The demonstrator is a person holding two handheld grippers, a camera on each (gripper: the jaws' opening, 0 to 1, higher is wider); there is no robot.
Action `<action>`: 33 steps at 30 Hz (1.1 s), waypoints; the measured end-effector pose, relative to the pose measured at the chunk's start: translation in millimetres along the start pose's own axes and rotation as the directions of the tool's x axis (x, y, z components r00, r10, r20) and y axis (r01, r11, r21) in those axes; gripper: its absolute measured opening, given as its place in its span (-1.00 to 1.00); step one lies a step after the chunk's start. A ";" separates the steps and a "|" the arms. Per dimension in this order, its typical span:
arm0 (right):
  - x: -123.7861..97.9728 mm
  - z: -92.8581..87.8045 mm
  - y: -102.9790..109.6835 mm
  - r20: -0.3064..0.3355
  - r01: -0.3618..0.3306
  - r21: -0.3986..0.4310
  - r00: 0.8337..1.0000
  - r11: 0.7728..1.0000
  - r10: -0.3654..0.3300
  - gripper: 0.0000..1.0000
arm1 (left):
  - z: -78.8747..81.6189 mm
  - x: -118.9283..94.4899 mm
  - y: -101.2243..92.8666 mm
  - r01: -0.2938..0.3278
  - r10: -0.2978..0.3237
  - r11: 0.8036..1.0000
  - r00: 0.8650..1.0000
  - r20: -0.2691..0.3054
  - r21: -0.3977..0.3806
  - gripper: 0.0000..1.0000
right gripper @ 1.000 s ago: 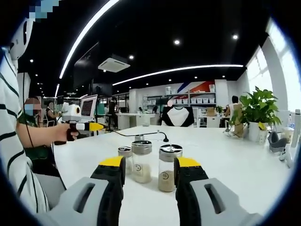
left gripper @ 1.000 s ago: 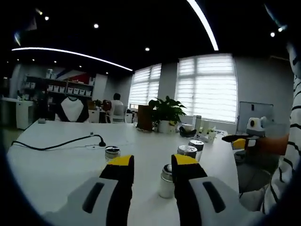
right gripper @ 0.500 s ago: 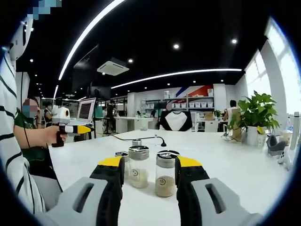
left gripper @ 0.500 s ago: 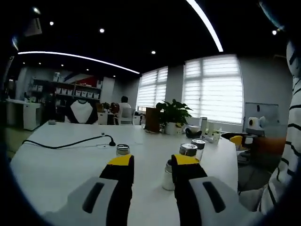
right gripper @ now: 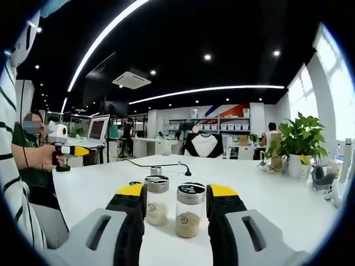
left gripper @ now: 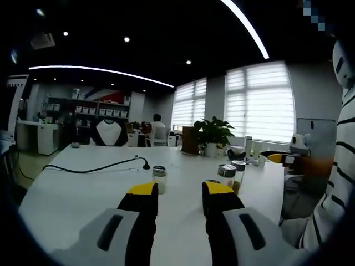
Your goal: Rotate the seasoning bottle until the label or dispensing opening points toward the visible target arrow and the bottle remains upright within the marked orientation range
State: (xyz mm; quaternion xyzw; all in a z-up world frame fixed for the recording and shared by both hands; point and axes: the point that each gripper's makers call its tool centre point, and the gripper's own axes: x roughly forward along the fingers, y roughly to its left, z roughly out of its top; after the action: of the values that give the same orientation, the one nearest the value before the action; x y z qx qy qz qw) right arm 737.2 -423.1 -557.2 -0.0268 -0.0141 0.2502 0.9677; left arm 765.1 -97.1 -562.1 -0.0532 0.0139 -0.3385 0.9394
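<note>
Landmark: the white table point(right gripper: 288, 205) carries everything; places below are given against the nearest seasoning bottle point(right gripper: 189, 210), the glass jar with a metal lid and pale grains that stands upright on the table.

Right gripper: the right gripper point(right gripper: 175, 194) has its jaws spread, holding nothing, with the nearest seasoning bottle standing between the yellow tips and touching neither.

Change on the right: over the last second this bottle has come to sit more squarely in the gap between the jaws, so the gripper is lining up on it.

Second bottle: a second bottle point(right gripper: 156, 193) stands just beside the nearest one, toward the left jaw; a small jar point(right gripper: 156, 170) sits farther back, near a black cable point(right gripper: 161, 163).

Left gripper: the left gripper point(left gripper: 177, 191) is parted and empty, with only bare table between its tips.

Change on the left: the small white bottle that stood between its jaws a second ago is no longer there; the gripper has pulled back from the cluster.

Left view bottles: two lidded bottles point(left gripper: 230, 176) stand beyond the right jaw, a lone jar point(left gripper: 159, 176) beyond the left.

Meaning: the right gripper looks set to grasp and turn; rotation has not begun.

Target arrow: I cannot make out any arrow or orientation marks on the table.
</note>
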 end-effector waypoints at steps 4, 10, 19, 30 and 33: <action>1.8 2.6 -3.0 0.005 -0.001 -0.013 1.000 1.000 0.001 -0.15 | 2.1 -9.1 4.0 -0.026 0.026 1.000 1.000 -0.008 0.017 -0.33; 0.7 1.9 -6.7 -0.011 -0.008 -0.041 1.000 0.999 0.008 -0.15 | 2.7 -31.0 13.8 -0.066 0.068 0.997 0.997 -0.029 0.047 -0.32; -6.0 0.8 -7.3 -0.066 -0.009 -0.106 0.998 0.994 0.002 -0.14 | -0.2 -62.8 28.8 -0.141 0.148 0.986 0.986 -0.074 0.090 -0.26; -16.4 -1.3 -13.7 -0.042 0.069 -0.013 0.997 0.998 -0.069 -0.14 | 4.9 -89.2 44.6 -0.260 0.262 0.964 0.965 -0.016 0.057 -0.17; -18.5 -1.0 -18.3 -0.025 0.095 0.008 0.995 0.995 -0.095 -0.14 | 10.2 -81.9 44.2 -0.258 0.257 0.965 0.966 0.015 0.050 -0.17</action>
State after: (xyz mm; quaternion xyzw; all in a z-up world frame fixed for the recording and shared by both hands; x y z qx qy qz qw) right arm 729.9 -448.1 -557.5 -0.0247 -0.0023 0.2037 0.9787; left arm 730.7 -10.1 -557.6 -0.0282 0.0083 -0.2136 0.9765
